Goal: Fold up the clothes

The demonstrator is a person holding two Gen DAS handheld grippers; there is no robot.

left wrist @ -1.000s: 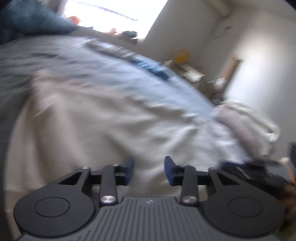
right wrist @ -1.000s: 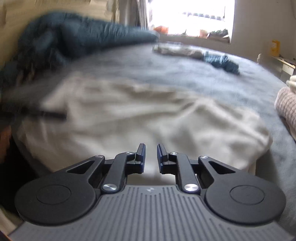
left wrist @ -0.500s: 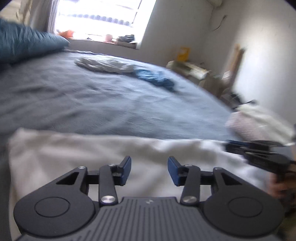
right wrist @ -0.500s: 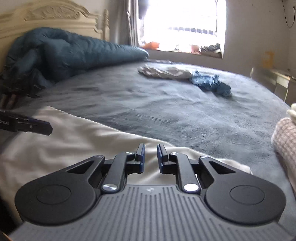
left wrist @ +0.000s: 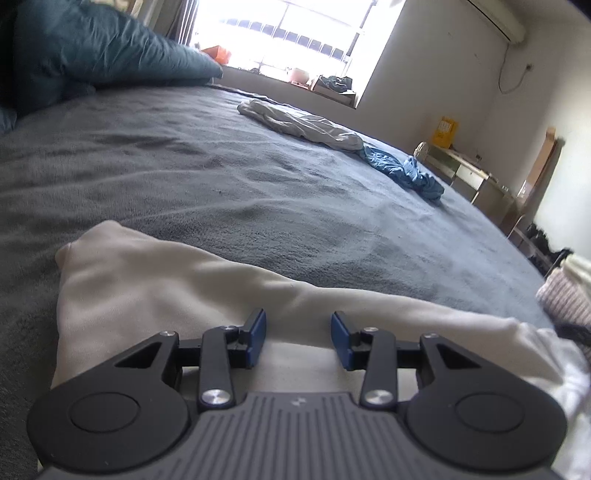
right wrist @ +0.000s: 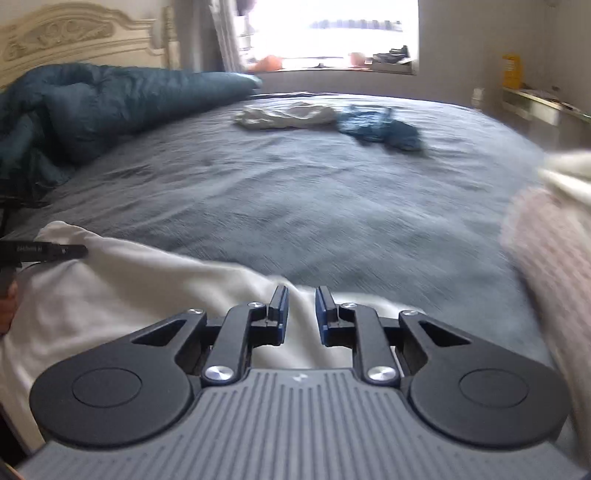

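Cream garment [left wrist: 177, 295] cut off below

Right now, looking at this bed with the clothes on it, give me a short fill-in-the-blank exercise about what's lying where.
1. The cream garment lies on a bed cover coloured ____.
2. Far off near the window, a white garment lies beside a crumpled garment coloured ____.
3. The heaped quilt by the headboard is coloured ____.
4. Between the pads of the left gripper there is ____ clamped.

Missing words: grey; blue; teal; nothing
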